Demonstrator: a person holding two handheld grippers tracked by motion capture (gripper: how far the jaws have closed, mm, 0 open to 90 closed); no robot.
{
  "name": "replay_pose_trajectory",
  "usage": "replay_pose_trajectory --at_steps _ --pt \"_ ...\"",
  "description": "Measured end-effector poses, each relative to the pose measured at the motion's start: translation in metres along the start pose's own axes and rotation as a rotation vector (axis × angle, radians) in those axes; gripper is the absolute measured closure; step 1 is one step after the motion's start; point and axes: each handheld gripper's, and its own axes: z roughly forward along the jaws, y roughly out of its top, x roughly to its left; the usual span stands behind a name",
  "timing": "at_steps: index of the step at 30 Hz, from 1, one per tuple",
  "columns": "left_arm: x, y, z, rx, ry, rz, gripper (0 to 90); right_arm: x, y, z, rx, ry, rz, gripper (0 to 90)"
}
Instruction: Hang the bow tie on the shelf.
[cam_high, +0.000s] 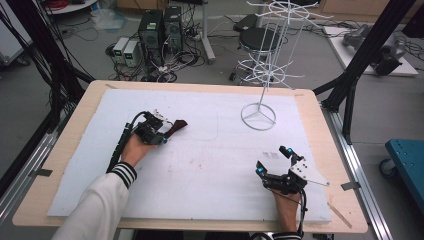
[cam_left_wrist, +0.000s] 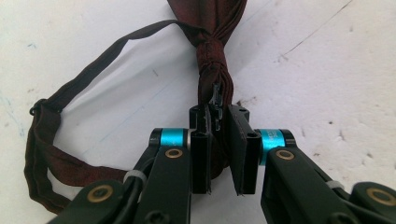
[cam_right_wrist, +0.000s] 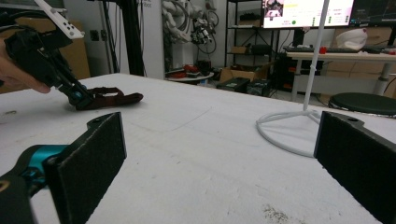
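A dark red bow tie (cam_high: 177, 125) with a thin neck strap lies on the white foam board (cam_high: 210, 165), left of centre. In the left gripper view the strap (cam_left_wrist: 51, 121) loops off to the left, and the bow tie's bunched middle (cam_left_wrist: 212, 56) and its small metal clip sit between the pads. My left gripper (cam_left_wrist: 218, 114) is shut on that middle, low over the board (cam_high: 164, 134). My right gripper (cam_high: 272, 160) rests near the front right with its jaws wide apart (cam_right_wrist: 219, 149) and nothing between them. It faces the bow tie (cam_right_wrist: 112, 99) and the left gripper (cam_right_wrist: 77, 99).
A white wire display stand (cam_high: 258, 117) rises from a ring base at the board's back right (cam_right_wrist: 289, 130). The foam board covers most of a wooden table (cam_high: 75, 130). Black frame posts, computers, a stool and cables stand beyond the far edge.
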Motion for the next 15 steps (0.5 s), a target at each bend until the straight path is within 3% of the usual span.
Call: replay_pose_trajectory --at_steps 9,15 --pt "0.000 -0.004 -0.021 -0.125 -0.058 0.009 79.6 0.000 0.000 0.000 -0.001 0.004 -0.001 1.6" --pt "-0.002 -0.004 -0.043 -0.209 -0.108 0.041 79.5 0.000 0.000 0.000 -0.003 0.009 -0.005 1.6"
